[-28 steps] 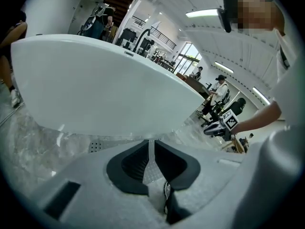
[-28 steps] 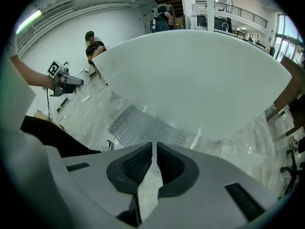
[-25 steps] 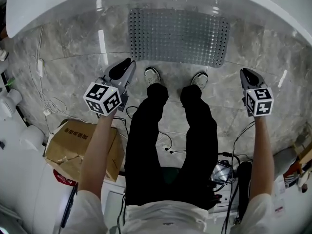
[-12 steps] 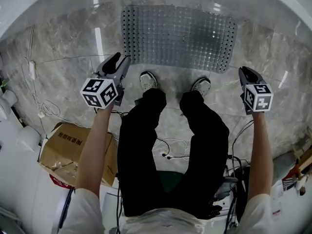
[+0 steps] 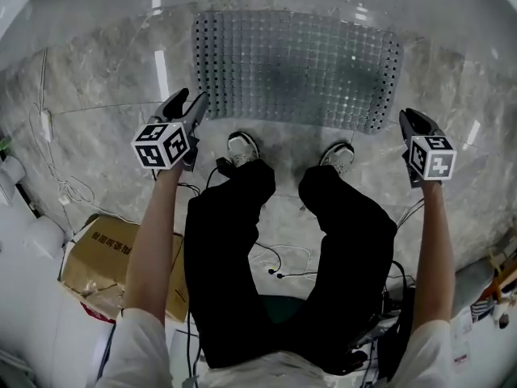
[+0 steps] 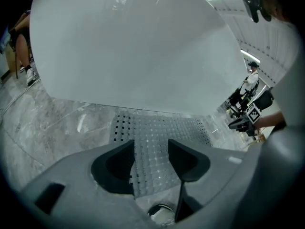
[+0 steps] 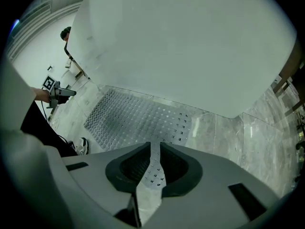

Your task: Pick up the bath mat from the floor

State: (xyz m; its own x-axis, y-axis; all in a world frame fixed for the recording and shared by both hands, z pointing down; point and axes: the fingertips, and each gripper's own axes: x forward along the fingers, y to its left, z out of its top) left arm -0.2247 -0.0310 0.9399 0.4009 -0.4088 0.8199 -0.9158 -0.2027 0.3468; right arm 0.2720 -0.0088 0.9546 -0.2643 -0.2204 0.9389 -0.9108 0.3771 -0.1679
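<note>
Head view: looks steeply down on a bath mat [image 5: 299, 67], translucent grey, rectangular with rounded corners, gridded with small bumps and rimmed with rows of holes. Lies flat on the floor [image 5: 105, 95] of glossy, grey-veined marble in the upper middle of the frame, just under the smooth white curve of a bathtub [image 5: 73, 6]. Shows the left gripper [image 5: 187, 102] left of centre by the mat's lower left corner and the right gripper [image 5: 410, 118] at the right by its lower right corner, each bearing a marker cube. Shows white shoes [image 5: 241, 147] just below the mat's near edge, thin cables [image 5: 279, 259] looping on the marble lower down, and a crumpled brown cardboard box [image 5: 93, 257] at lower left, contents not to be made out. Left gripper view: finds dark, rounded jaws apart, just now opening, with nothing between them, only the mat's bumpy sheet beyond the gap, below the tub's white bulge. Right gripper view: finds jaws drawn almost together, a thin empty slit left, with the mat's holed corner beyond on the marble.
</note>
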